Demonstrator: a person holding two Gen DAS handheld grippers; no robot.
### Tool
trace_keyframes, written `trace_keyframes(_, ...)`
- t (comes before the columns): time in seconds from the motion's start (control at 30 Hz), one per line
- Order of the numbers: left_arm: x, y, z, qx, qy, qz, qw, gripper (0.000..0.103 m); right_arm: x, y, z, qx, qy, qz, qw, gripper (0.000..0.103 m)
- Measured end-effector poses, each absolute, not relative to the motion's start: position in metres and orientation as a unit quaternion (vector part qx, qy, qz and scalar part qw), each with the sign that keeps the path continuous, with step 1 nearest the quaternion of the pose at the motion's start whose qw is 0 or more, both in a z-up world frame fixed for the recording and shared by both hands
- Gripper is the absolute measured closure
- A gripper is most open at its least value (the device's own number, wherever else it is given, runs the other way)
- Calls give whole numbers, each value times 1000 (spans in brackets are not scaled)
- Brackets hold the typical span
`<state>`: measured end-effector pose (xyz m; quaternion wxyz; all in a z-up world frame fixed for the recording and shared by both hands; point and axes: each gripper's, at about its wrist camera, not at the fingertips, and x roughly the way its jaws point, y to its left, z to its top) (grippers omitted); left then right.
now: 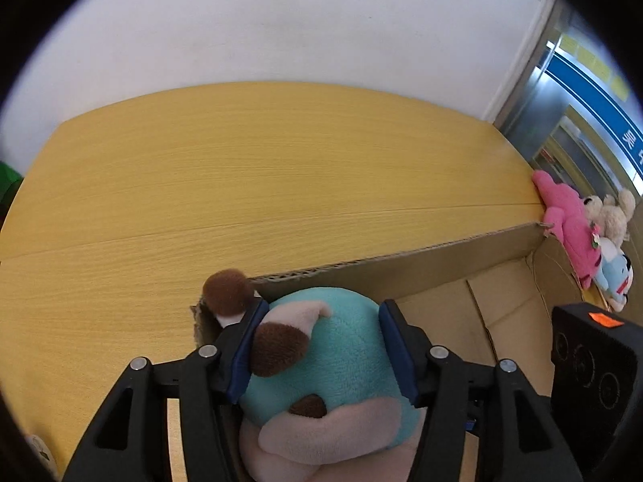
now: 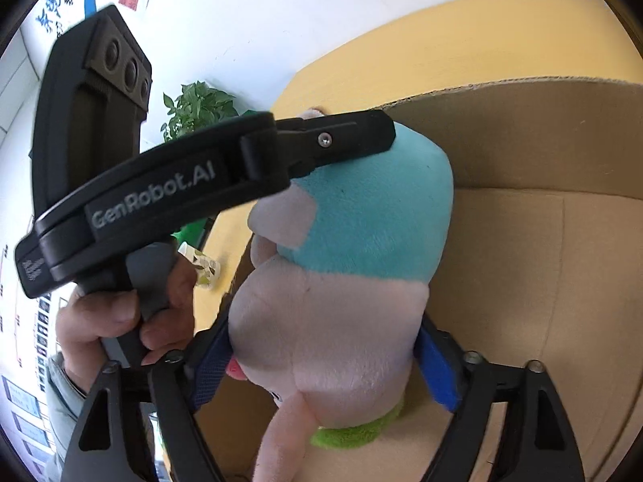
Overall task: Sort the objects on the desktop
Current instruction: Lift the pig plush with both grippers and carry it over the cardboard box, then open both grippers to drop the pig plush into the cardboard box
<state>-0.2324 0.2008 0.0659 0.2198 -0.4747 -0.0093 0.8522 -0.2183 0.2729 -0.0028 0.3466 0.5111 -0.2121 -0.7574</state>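
Two pairs of tongs share one plush toy (image 1: 321, 365), and its long axis runs from one pair to the other. On the left, the left tongs (image 1: 319, 345) grip the teal head end, blue pads pressed into the fabric on both sides, with a brown ear sticking out past the left pad. That end sits just inside the near corner of the cardboard box (image 1: 402, 277), which stands on the yellow surface (image 1: 241, 184). Further right, the right tongs (image 2: 325, 365) straddle the pale pink body; the far blue pad seems to touch it, yet I cannot tell whether they actually clamp it. Lowering the toy straight down should drop it onto the box floor. Other soft toys (image 1: 578, 225) lie at the box's far right end.
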Motion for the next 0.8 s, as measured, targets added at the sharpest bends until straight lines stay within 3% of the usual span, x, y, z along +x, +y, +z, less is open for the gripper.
trace_keyframes(0.1,-234,193,66,-477,-28,851,219,44,-216,267,-1,513,-209,-754,352,3)
trace_keyframes(0.37,-205,154,122,-427,-41,882,197,44,-182,292,40,476,-187,-790,338,1)
trace_keyframes(0.67,-105,142,181,-325,33,933,151,41,-133,330,104,422,-139,-847,292,1)
trace_keyframes(0.8,-60,175,192,-276,62,951,125,23,-87,347,122,403,-81,-879,243,0)
